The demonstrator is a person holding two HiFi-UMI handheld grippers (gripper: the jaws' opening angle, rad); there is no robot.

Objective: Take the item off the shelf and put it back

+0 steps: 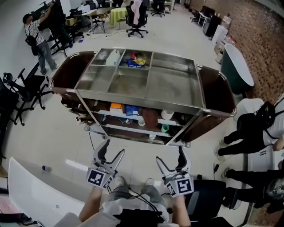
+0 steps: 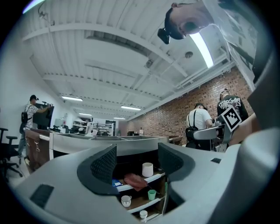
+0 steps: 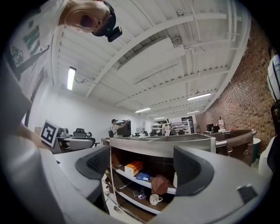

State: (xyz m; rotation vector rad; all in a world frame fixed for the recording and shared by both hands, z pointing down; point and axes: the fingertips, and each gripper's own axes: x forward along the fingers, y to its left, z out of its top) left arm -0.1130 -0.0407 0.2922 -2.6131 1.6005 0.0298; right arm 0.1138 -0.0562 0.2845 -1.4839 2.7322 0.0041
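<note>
Head view: left gripper (image 1: 112,150) & right gripper (image 1: 170,157) are held short of cart shelf (image 1: 116,113), fingers spread, empty.
Left gripper view: white cup (image 2: 148,169) is framed on that shelf; prob. light, rigid, slick, so best pinched across rim.
Right gripper view: nothing is held.

place: open office | swivel chairs (image 1: 136,18) | desks (image 1: 100,12) | brick wall (image 2: 175,116) | strip lights (image 3: 70,78)

- A person (image 1: 36,40) stands at far left, arms raised to a dark unit.
- A black office chair (image 1: 136,17) stands at the top, near a table under a yellow-green cloth (image 1: 117,14).
- More black chairs (image 1: 24,88) cluster at left.
- A brick wall (image 1: 259,40) runs along the right, with a dark green tub-shaped piece (image 1: 237,68) near it.
- Another person in black trousers (image 1: 248,131) is at the right edge.
- A strip light (image 3: 71,78) glows on the white ceiling.
</note>
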